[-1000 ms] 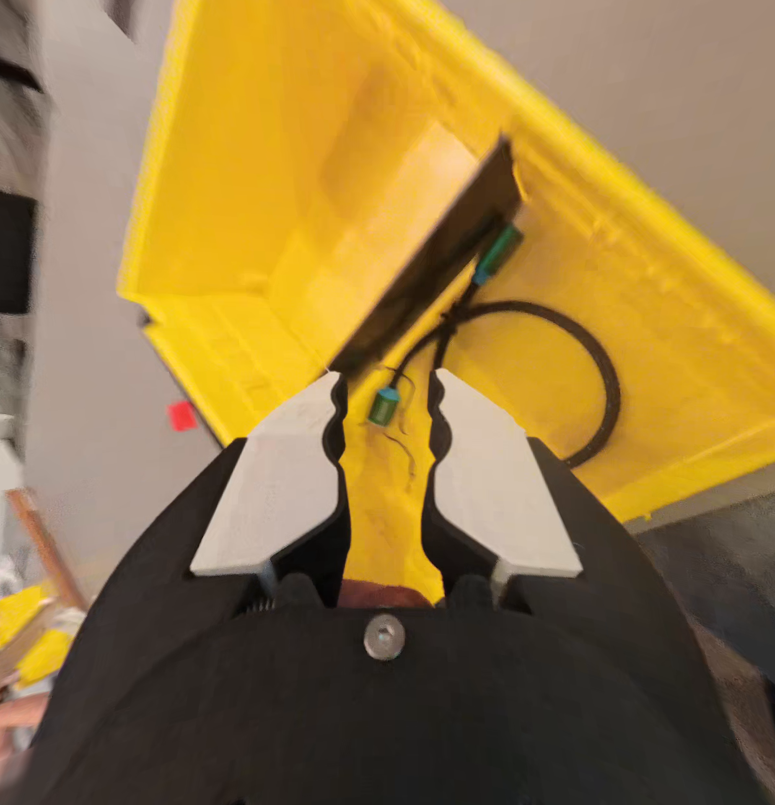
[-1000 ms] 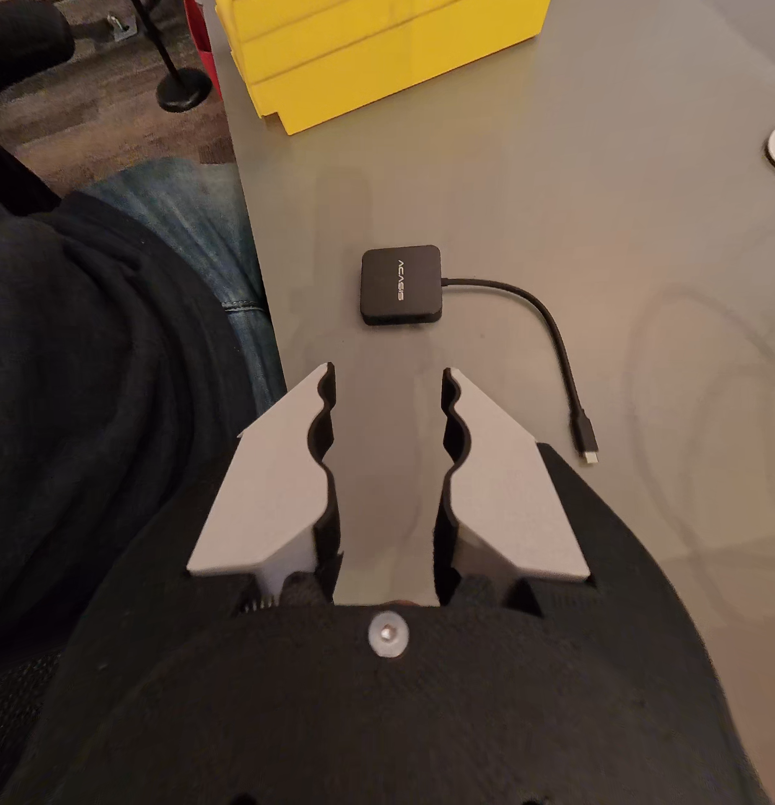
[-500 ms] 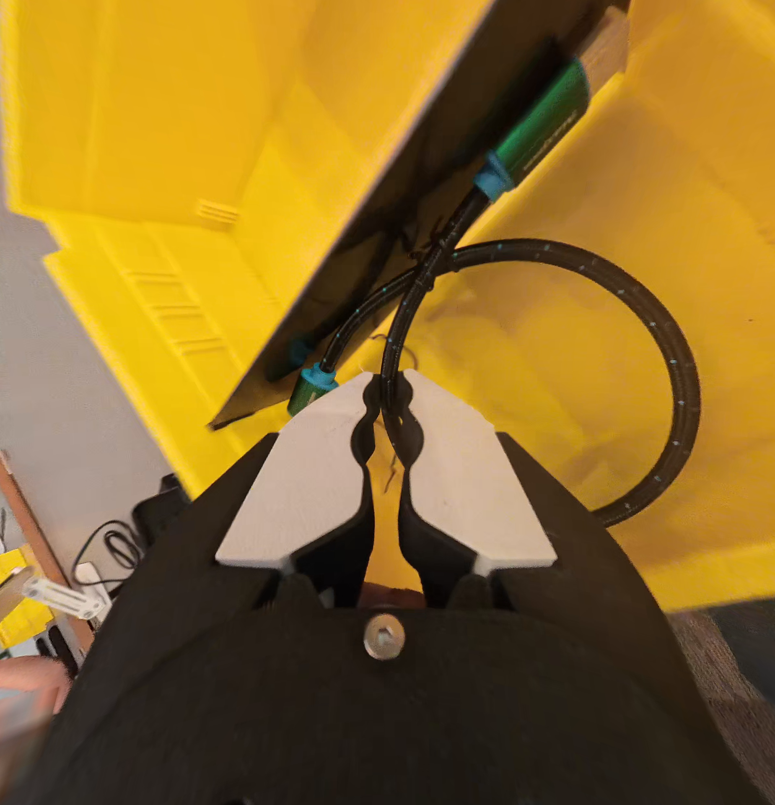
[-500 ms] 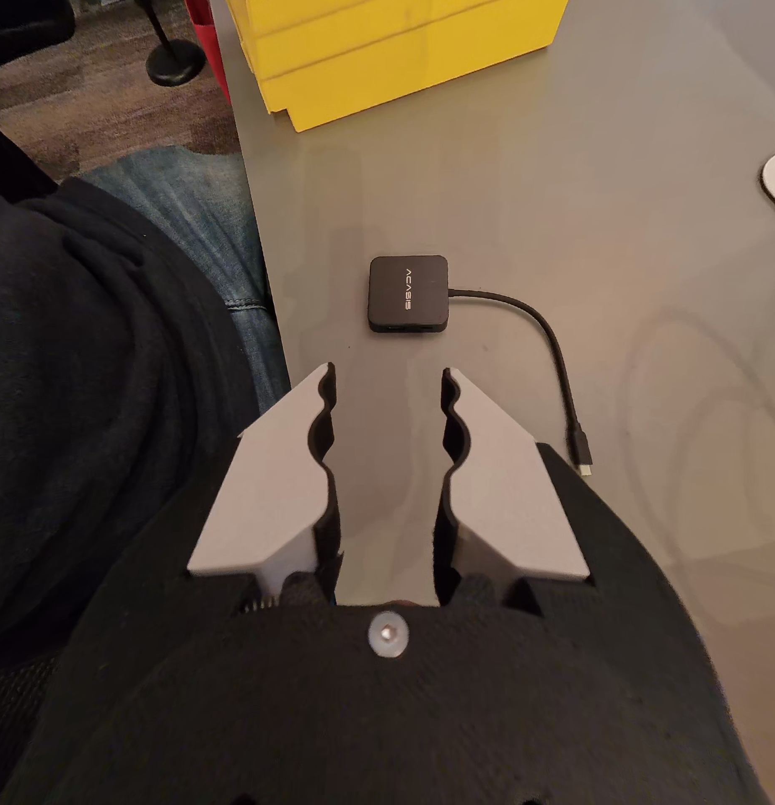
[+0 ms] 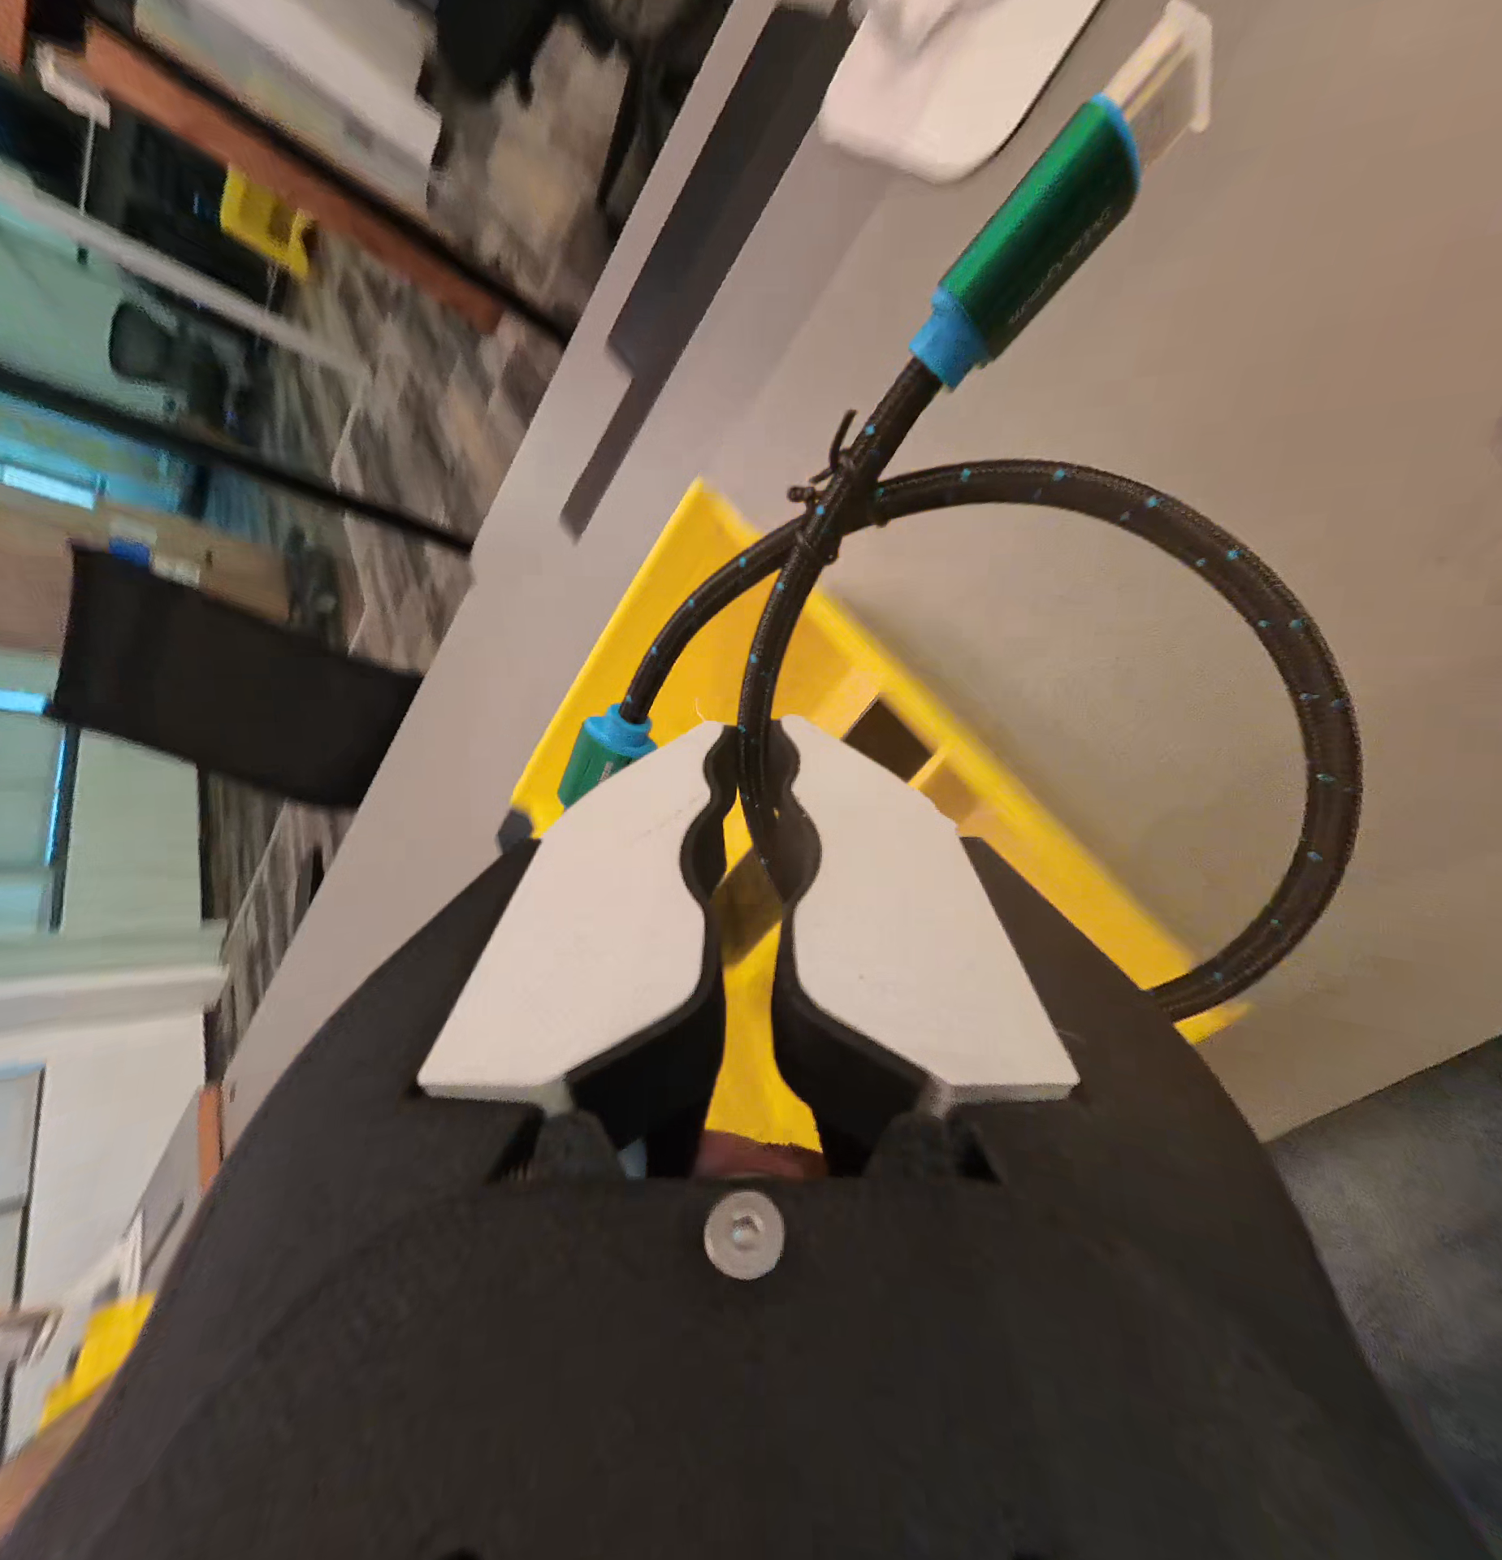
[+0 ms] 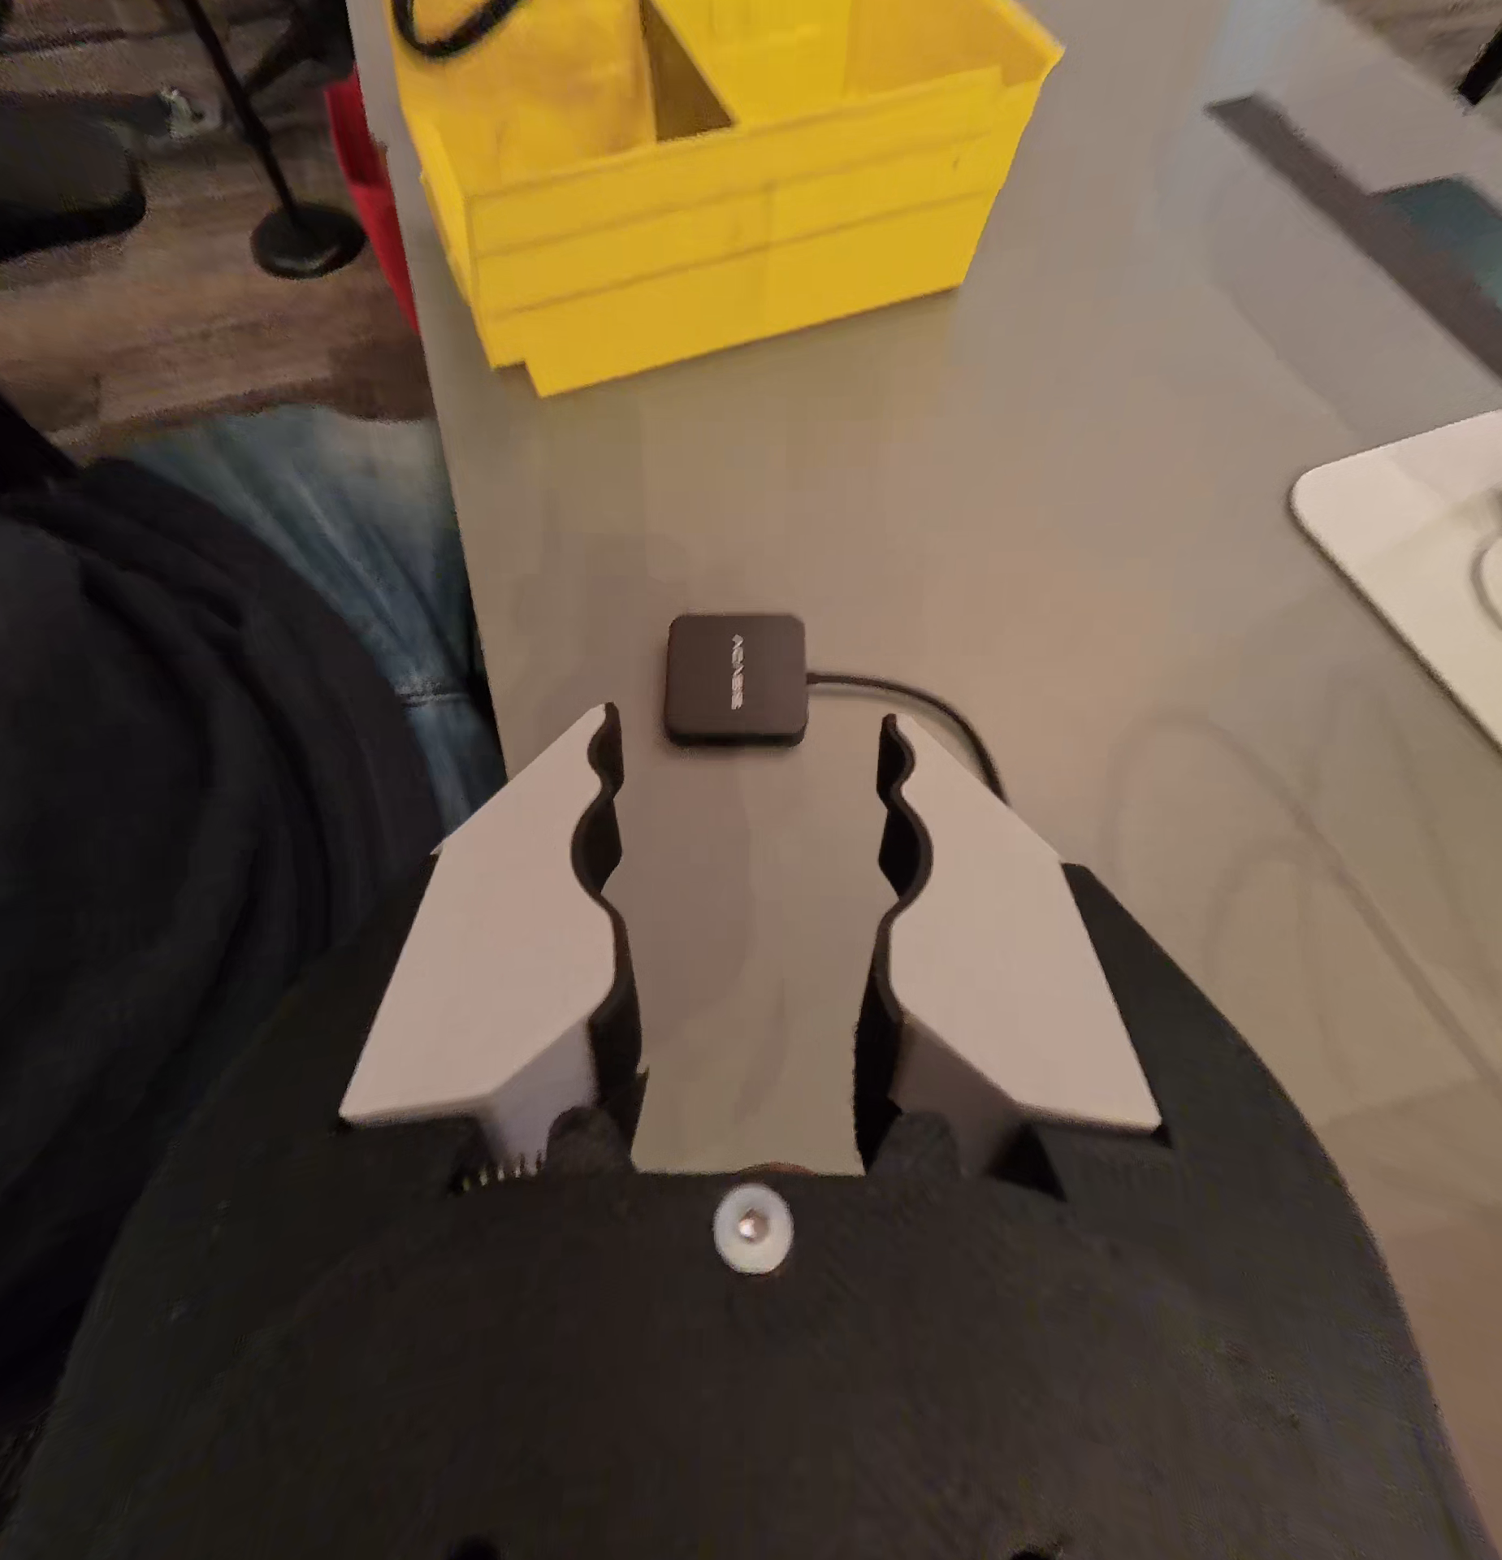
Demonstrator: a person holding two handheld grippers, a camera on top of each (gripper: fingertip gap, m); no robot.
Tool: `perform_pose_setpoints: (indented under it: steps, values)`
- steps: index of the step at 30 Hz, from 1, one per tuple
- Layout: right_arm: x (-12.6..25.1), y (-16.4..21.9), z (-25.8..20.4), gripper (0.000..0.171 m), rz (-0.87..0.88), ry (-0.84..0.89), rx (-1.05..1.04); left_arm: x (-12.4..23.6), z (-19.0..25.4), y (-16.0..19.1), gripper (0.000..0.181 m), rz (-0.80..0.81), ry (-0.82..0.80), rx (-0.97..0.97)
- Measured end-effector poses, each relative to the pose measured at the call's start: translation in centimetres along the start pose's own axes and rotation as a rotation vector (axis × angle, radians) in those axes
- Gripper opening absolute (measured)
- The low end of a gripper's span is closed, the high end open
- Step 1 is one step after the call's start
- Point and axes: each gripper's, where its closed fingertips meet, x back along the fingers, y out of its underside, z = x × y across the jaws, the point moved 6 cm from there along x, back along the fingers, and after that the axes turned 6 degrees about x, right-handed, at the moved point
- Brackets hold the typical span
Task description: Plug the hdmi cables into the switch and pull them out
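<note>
My left gripper (image 5: 749,736) is shut on a black braided HDMI cable (image 5: 1313,726) tied in a loop, and holds it in the air above the yellow bin (image 5: 967,802). One green plug (image 5: 1038,232) points up and away, the other green plug (image 5: 602,755) sits beside my left finger. In the right wrist view, the small black square switch (image 6: 736,678) lies flat on the grey table (image 6: 1068,549) near its left edge, its thin cord (image 6: 907,696) running right. My right gripper (image 6: 747,730) is open and empty, just short of the switch.
The yellow bin (image 6: 730,245) stands on the table beyond the switch, with a dark cable end in its far left corner. A white flat object (image 6: 1422,549) lies at the table's right. A person's dark sleeve and jeans (image 6: 376,540) are left of the table edge. Left tips to right tips: about 30 centimetres. My right tips are roughly 12 centimetres from the small black square switch (image 6: 736,678).
My left gripper has closed on the cable and lifted it out of the bin. My right gripper has moved forward toward the switch and stayed open.
</note>
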Motion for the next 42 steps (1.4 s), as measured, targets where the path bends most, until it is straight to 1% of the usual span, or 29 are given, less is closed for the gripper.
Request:
perform_pose_setpoints:
  steps: [2,4,6,7,9,10,12,13,16,18,19,22,23,25,26,28,32,33,34,35,36,37,40,42]
  values:
    - [0.0,-1.2,0.2,0.06,0.04,0.006,0.009,-0.3,3.1,-2.9,0.006,0.081,0.049,-0.038]
    - [-0.1,-2.6,0.4,0.064,0.081,0.009,0.015,-0.7,6.0,-5.4,0.006,0.188,0.051,-0.106]
    - [0.0,-3.8,0.9,0.063,0.136,-0.024,-0.004,-1.0,8.4,-7.4,0.005,0.329,0.047,-0.215]
    - [0.3,-4.5,1.3,0.063,0.177,-0.051,-0.028,-1.0,9.2,-8.2,0.005,0.39,0.025,-0.256]
    - [1.2,-5.7,2.4,0.065,0.291,-0.14,-0.099,-0.6,10.6,-9.4,0.006,0.535,0.068,-0.339]
    - [1.8,-6.2,3.0,0.066,0.346,-0.193,-0.145,-0.4,10.7,-9.8,0.005,0.588,0.063,-0.35]
    - [2.7,-7.1,4.2,0.06,0.449,-0.295,-0.206,0.1,11.1,-10.3,0.006,0.681,0.121,-0.373]
    - [2.9,-7.3,4.8,0.057,0.485,-0.338,-0.232,0.4,11.0,-10.5,0.006,0.718,0.123,-0.39]
    - [2.3,-7.6,6.0,0.056,0.516,-0.487,-0.318,1.1,11.2,-10.6,0.006,0.779,0.169,-0.432]
    - [0.8,-7.7,5.7,0.058,0.481,-0.603,-0.367,1.2,11.3,-10.7,0.006,0.805,0.151,-0.464]
    - [-0.1,-7.8,5.4,0.062,0.458,-0.65,-0.381,1.1,11.3,-10.7,0.006,0.812,0.144,-0.478]
    - [-2.4,-8.2,4.0,0.061,0.413,-0.785,-0.401,0.9,12.0,-10.7,0.006,0.829,0.084,-0.544]
    - [-3.1,-8.2,3.7,0.06,0.398,-0.811,-0.398,0.8,12.3,-10.6,0.006,0.835,0.062,-0.572]
    - [-3.8,-8.4,3.1,0.042,0.398,-0.863,-0.381,0.6,13.1,-10.4,0.006,0.827,0.024,-0.632]
    - [-4.3,-8.4,3.0,0.037,0.389,-0.854,-0.373,0.5,13.4,-10.4,0.006,0.822,0.014,-0.652]
    - [-5.2,-8.0,3.3,0.017,0.373,-0.813,-0.356,0.3,13.7,-10.1,0.006,0.823,0.006,-0.664]
    - [-5.9,-8.1,3.8,0.016,0.374,-0.718,-0.346,-0.8,13.3,-9.5,0.006,0.801,-0.016,-0.605]
    - [-6.0,-8.2,4.1,0.01,0.377,-0.673,-0.345,-1.0,13.1,-9.4,0.009,0.783,-0.021,-0.572]
    - [-5.9,-8.2,4.5,0.003,0.386,-0.636,-0.349,-1.3,12.9,-9.2,0.011,0.734,-0.003,-0.552]
    - [-5.8,-8.3,4.8,0.002,0.389,-0.614,-0.35,-1.4,12.8,-8.9,0.016,0.704,0.03,-0.545]
    - [-5.8,-8.3,4.8,0.002,0.382,-0.597,-0.346,-1.2,12.7,-8.7,0.01,0.686,0.062,-0.543]
    - [-5.7,-8.4,4.9,0.002,0.382,-0.575,-0.339,-0.9,12.5,-8.6,0.011,0.679,0.077,-0.526]
    - [-5.3,-8.4,5.4,0.002,0.398,-0.491,-0.318,-0.5,11.7,-8.3,0.024,0.658,0.088,-0.437]
    - [-5.1,-8.2,6.0,0.002,0.382,-0.398,-0.286,-0.6,11.2,-8.0,0.027,0.624,0.092,-0.36]
